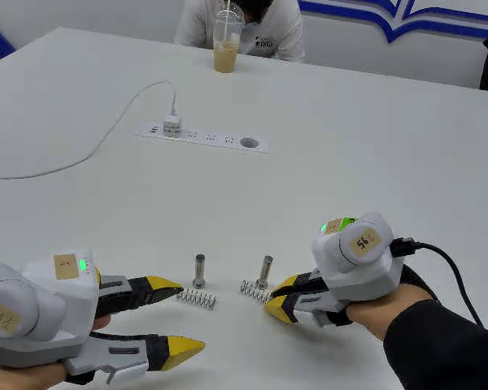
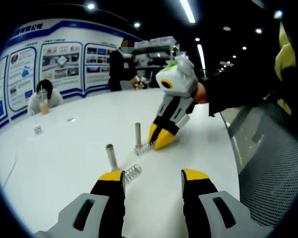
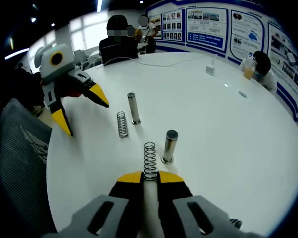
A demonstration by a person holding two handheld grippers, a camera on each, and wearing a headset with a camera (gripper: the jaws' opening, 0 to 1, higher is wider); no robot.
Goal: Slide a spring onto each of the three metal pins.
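On the white table (image 1: 350, 162) two metal pins stand up straight, a little apart from each other. Both springs lie flat on the table and not on the pins. The left spring (image 1: 196, 298) lies just in front of the left pin (image 1: 199, 270). The right spring (image 1: 253, 290) lies by the foot of the right pin (image 1: 265, 272).

The right gripper (image 1: 278, 299) has its yellow tips pressed together on one end of the right spring. In the right gripper view, the rest of that spring sticks out from the tips and runs along beside the right pin.

The left gripper (image 1: 175, 317) has its jaws wide apart and holds nothing. One of its yellow tips is just beside the end of the left spring. The other tip is well away from it.

Farther back on the table is a flat power strip (image 1: 203, 136) with a white plug (image 1: 172, 124) in it. A thin cable (image 1: 89, 154) runs from the plug off to the left. At the far edge stands a cup (image 1: 227, 36) with a brown drink and a straw, in front of a person (image 1: 268, 32) in a white top.
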